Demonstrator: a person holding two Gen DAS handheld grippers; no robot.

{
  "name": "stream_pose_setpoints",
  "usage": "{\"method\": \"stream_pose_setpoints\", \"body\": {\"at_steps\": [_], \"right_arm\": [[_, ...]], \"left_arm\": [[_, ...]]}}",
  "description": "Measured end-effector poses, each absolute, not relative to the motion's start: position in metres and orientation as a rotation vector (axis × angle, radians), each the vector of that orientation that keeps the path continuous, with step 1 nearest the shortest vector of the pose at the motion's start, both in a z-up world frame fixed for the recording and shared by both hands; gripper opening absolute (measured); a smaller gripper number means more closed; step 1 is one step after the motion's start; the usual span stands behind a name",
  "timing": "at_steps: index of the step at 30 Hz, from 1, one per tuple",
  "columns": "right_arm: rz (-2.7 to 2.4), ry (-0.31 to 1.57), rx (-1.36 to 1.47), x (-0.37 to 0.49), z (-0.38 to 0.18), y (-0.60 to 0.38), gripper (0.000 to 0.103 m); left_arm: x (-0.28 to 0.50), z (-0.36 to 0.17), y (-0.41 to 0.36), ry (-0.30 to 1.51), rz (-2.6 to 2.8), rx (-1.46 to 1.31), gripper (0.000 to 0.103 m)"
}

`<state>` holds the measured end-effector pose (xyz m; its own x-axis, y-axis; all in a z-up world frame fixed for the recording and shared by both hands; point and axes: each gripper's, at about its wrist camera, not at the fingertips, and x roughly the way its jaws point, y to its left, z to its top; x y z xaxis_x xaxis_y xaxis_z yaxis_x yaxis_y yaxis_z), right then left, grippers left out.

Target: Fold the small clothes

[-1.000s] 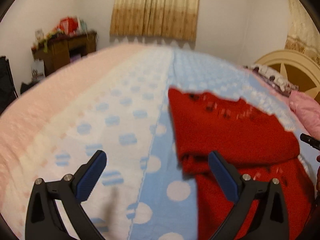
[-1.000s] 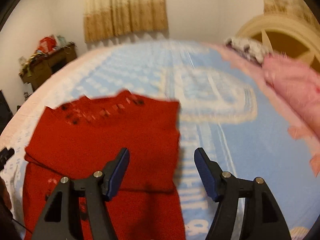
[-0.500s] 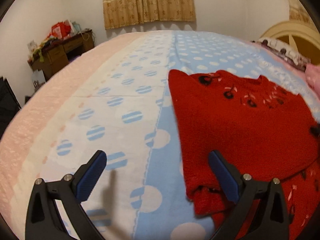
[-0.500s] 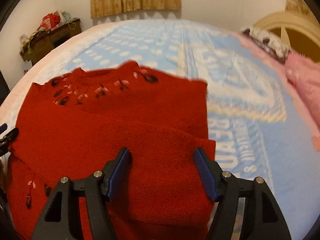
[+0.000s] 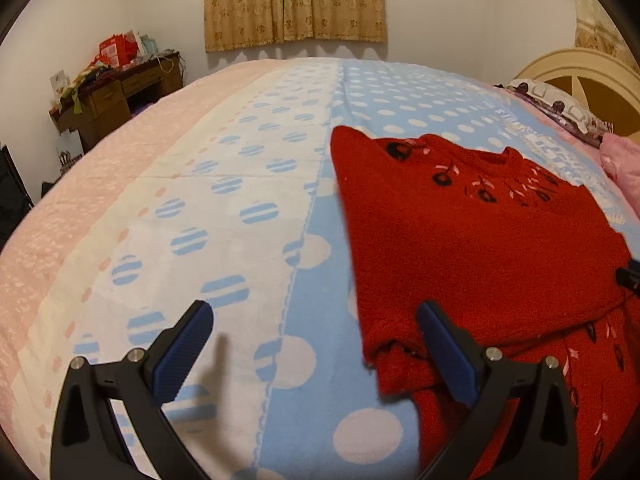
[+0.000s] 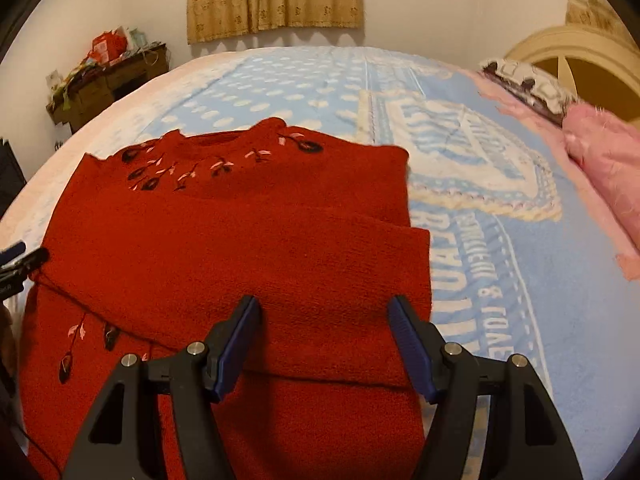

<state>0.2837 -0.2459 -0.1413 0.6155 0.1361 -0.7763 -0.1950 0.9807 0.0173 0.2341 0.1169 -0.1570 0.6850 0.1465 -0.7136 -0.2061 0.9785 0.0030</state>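
A small red knitted sweater (image 5: 472, 240) with black and pink embroidery lies flat on the bed, its sleeves folded across the body; it also shows in the right wrist view (image 6: 240, 248). My left gripper (image 5: 314, 340) is open and empty, over the sweater's left edge, with its right finger above the folded sleeve end. My right gripper (image 6: 324, 332) is open and empty, above the folded sleeve near the sweater's right edge. The right gripper's tip shows at the right edge of the left wrist view (image 5: 628, 278).
The bed is covered by a blue, white and pink polka-dot blanket (image 5: 224, 216). A pink cloth (image 6: 604, 164) and a patterned pillow (image 6: 524, 80) lie at the headboard side. A cluttered wooden desk (image 5: 116, 92) stands by the far wall.
Both grippers have moved closer and lower over the sweater. The right gripper shifted left, from over the sweater's right edge to above the folded sleeve. Both stayed open.
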Motion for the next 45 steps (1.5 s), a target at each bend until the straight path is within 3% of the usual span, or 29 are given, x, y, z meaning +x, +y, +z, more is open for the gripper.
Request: {"method": "stream_pose_setpoints", "body": {"at_steps": [18,45], "right_arm": [[0.146,0.889,-0.009,0.267,-0.132,-0.268,0.068],[0.285,0.792,-0.010,0.156,-0.086,-0.254,0.068]], "left_arm": [[0.210,-0.137,0.101,0.778,0.178,-0.051,0.103],[0.130,-0.089,0.041,0.716,0.047,0.044,0.103]]}}
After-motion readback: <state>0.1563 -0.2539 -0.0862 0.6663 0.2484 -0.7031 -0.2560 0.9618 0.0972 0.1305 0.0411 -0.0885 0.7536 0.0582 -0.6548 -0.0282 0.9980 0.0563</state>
